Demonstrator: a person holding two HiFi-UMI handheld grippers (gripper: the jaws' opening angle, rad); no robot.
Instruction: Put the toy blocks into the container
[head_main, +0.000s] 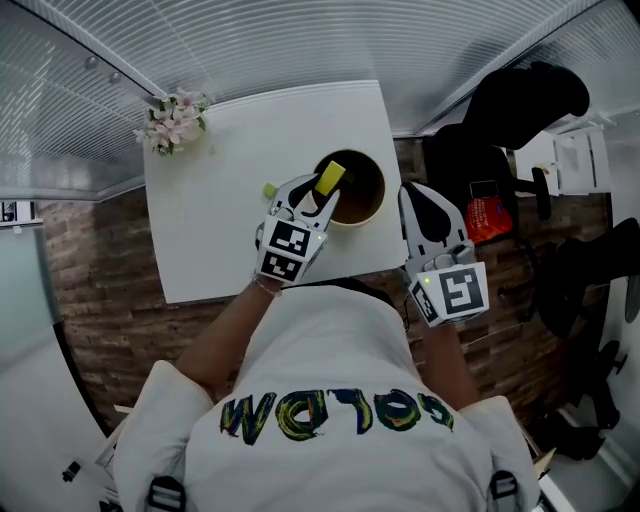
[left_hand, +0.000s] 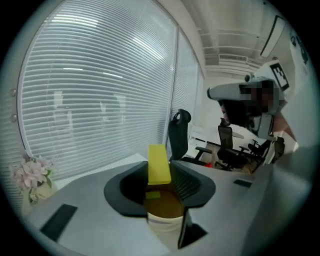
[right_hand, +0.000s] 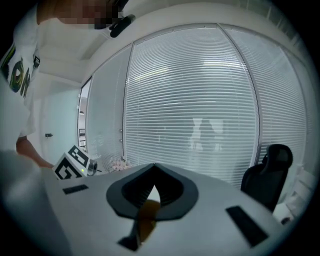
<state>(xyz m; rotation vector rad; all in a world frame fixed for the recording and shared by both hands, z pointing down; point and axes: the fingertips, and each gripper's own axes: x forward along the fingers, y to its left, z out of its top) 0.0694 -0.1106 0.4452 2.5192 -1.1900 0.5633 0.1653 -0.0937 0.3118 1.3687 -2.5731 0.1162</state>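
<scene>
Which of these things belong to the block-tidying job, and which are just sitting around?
Job: yellow block, gripped in the left tool; container; small green block on the table.
Lying about: flowers; office chair; red object; right tool, shut and empty.

A yellow block (head_main: 330, 178) tilts above the brown container (head_main: 372, 208), a green block (head_main: 269, 190) beside it.
</scene>
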